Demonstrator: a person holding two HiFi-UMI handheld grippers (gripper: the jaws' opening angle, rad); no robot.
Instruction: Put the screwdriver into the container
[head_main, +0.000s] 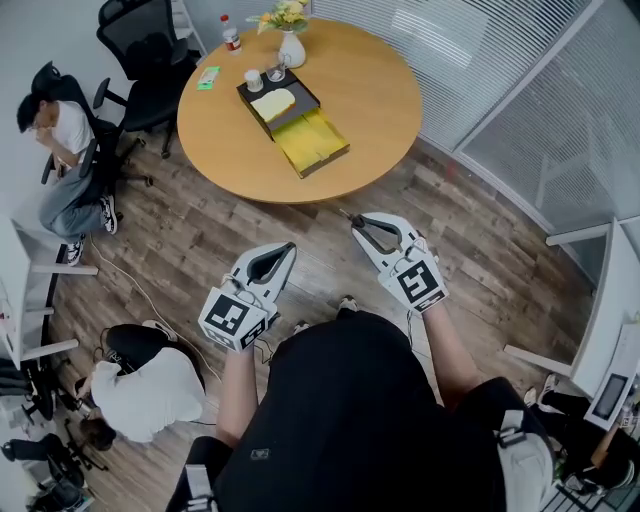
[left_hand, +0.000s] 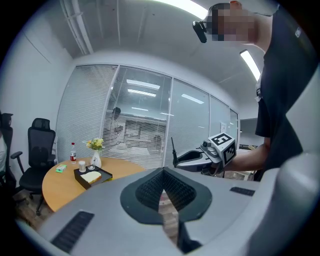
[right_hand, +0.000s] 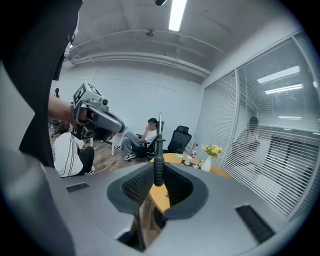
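Screwdriver (right_hand: 158, 155) stands upright, clenched in my right gripper (right_hand: 159, 176). My left gripper (left_hand: 163, 175) is closed on nothing. Both point toward the table (head_main: 380, 100).

The screwdriver (right_hand: 158, 162) — dark handle, thin metal shaft — stood upright, clamped between jaws; the open yellow container (head_main: 315, 141) lay on the round table (head_main: 375, 90)

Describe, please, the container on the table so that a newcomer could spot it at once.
Find the round wooden table beside the glass partition. Near its middle, next to the white vase of yellow flowers, lies the container: a flat black box with a bright yellow tray jutting from one end. It is the only large rectangular thing there.
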